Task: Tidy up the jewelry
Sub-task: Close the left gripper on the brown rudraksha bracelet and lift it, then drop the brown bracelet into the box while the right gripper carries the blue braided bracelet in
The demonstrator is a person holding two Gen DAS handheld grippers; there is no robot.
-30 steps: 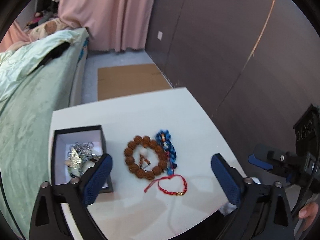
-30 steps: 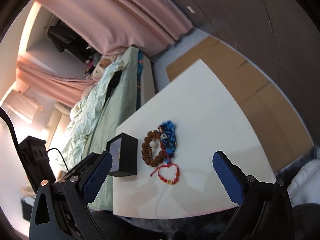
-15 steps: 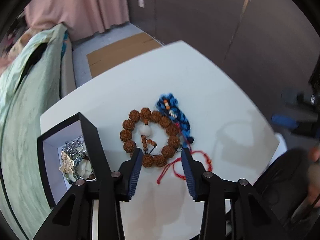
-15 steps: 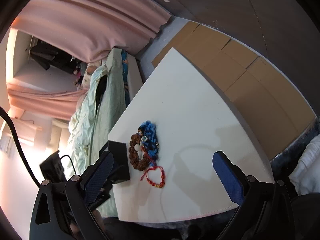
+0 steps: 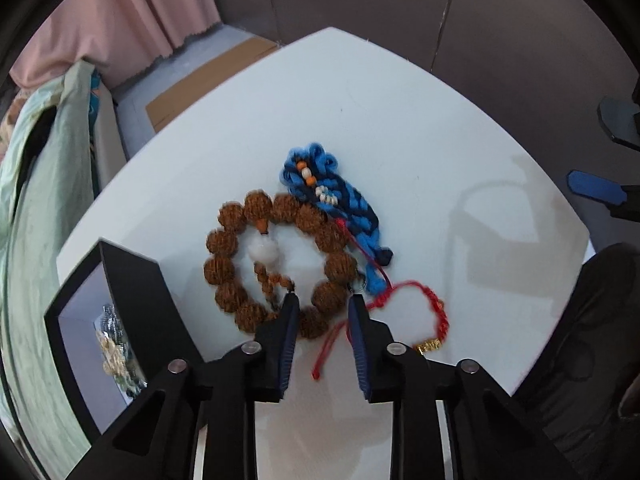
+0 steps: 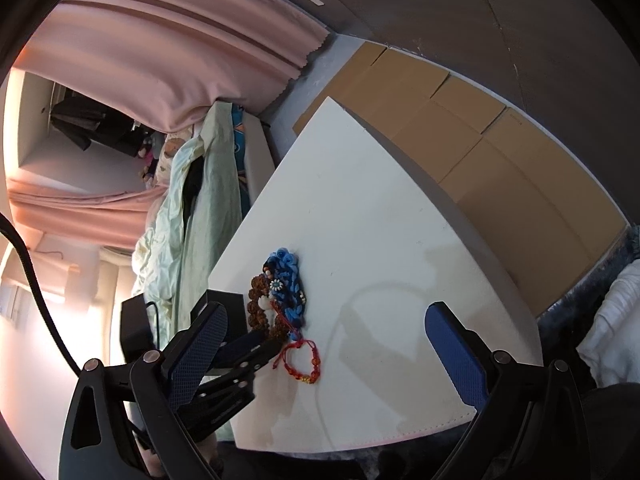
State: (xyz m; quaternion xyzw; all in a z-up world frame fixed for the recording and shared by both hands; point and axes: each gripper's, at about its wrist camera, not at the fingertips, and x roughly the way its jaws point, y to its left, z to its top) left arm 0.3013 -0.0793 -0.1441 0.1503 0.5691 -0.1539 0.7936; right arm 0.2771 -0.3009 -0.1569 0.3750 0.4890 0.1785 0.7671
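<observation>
Brown wooden beads of the bracelet [image 5: 280, 264] lay on the white table [image 5: 440, 128] beside the black box [image 5: 132, 280], and we judged the left gripper [image 5: 320, 304], jaws closing astride its near beads, was positioned to lift it, while the right gripper [image 6: 324, 332] hung wide open.

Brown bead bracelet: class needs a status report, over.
Left gripper closing astride brown bead bracelet, pads not yet pressing. Right gripper open, empty. Red cord bracelet lies touching it; black box alongside.
</observation>
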